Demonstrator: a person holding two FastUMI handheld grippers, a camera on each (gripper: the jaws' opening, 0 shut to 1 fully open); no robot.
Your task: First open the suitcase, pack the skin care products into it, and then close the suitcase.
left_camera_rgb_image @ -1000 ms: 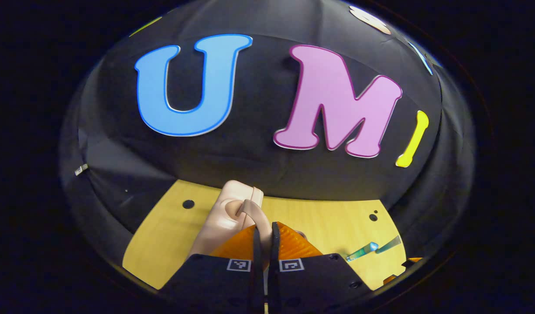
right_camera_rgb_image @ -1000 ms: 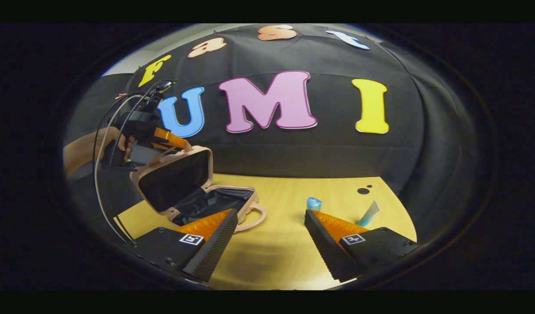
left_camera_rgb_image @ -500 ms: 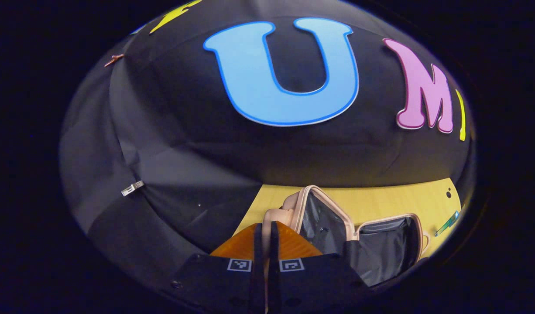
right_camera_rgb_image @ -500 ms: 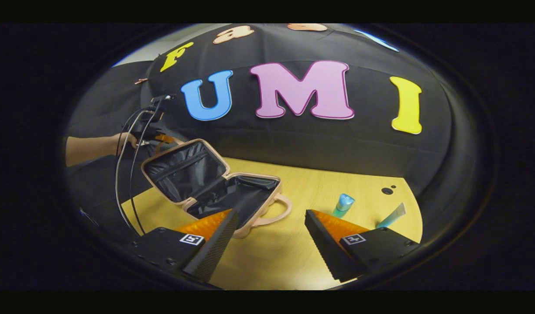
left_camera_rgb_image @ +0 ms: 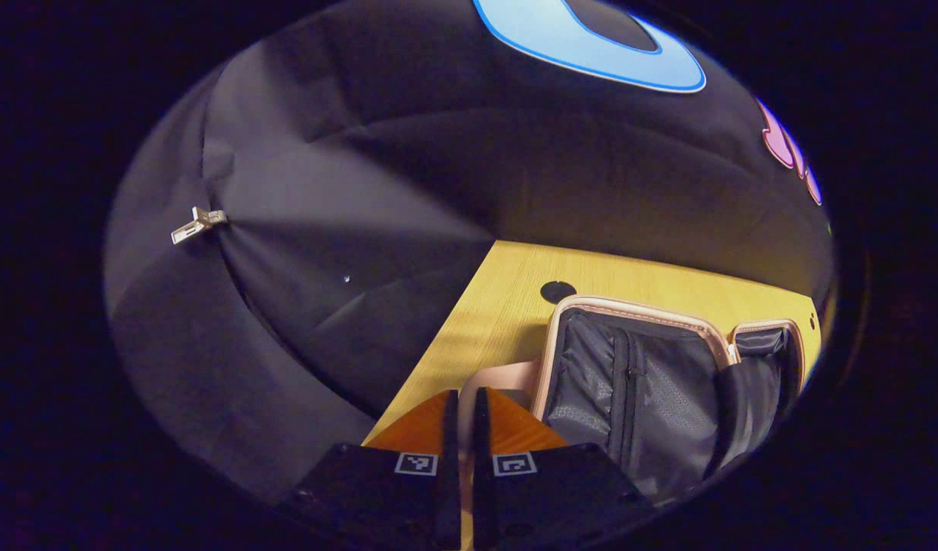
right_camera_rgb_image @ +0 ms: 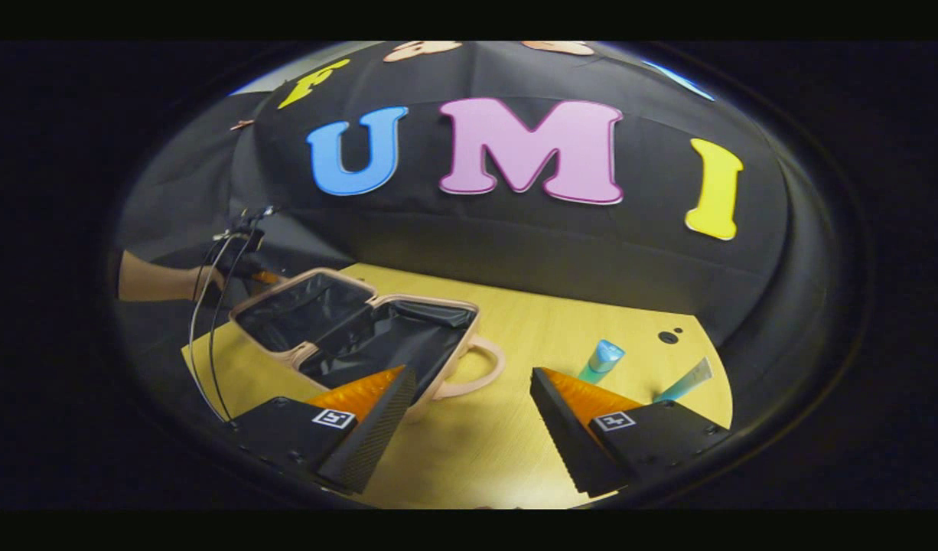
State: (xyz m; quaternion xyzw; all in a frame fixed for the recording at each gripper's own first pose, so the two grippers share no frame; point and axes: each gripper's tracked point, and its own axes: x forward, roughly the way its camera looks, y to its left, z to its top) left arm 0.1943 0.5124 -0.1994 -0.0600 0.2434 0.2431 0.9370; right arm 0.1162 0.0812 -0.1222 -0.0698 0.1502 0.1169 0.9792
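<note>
Suitcase (right_camera_rgb_image: 362,337) lies open. Right gripper (right_camera_rgb_image: 469,428) gapes empty, nearest the tubes (right_camera_rgb_image: 603,360) just ahead-right; left gripper (left_camera_rgb_image: 463,428) pinches the lid edge.

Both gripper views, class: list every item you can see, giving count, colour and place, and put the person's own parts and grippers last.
Suitcase: one, pale pink shell with black lining, lying open on the left part of the table, lid laid back, carry handle toward the middle.
Bottle: one, teal with a lighter blue cap, on the table right of the suitcase.
Tube: one, teal, lying near the table's right edge.
Table: one, yellow wood, with dark round holes.
Clip: one, pale metal, on the black cloth wall.
Hand: one, at the far left, holding the left gripper.
Left gripper: fingers together, beside the lid's edge.
Right gripper: fingers wide apart, holding nothing.
</note>
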